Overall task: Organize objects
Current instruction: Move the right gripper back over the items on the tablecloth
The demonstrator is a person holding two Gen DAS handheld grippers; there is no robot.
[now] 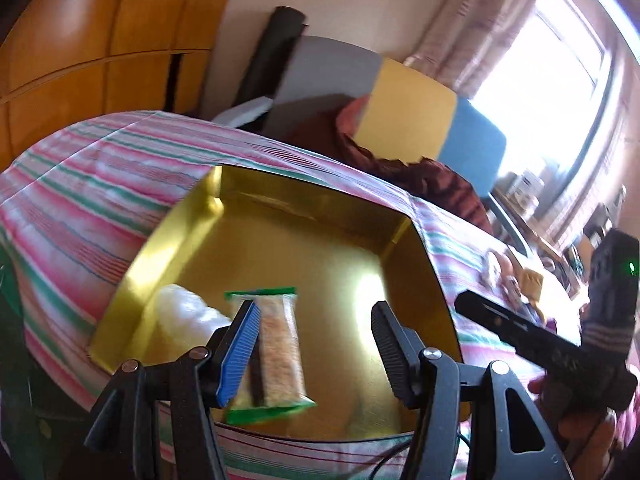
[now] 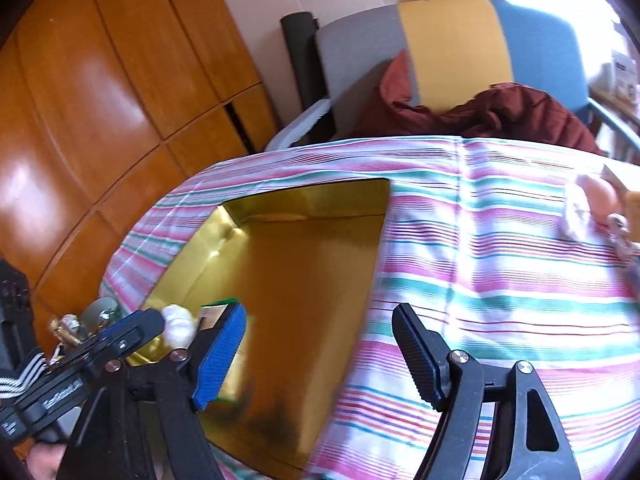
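Two snacks (image 1: 272, 344) in gold box (image 1: 404, 264)

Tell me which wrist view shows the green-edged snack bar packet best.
The left wrist view: the snack bar packet lies nearly whole inside the gold tray, only partly behind a finger. In the right wrist view only a sliver shows behind the blue pad.

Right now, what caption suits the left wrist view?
Open left gripper above a gold tray holding a snack bar.
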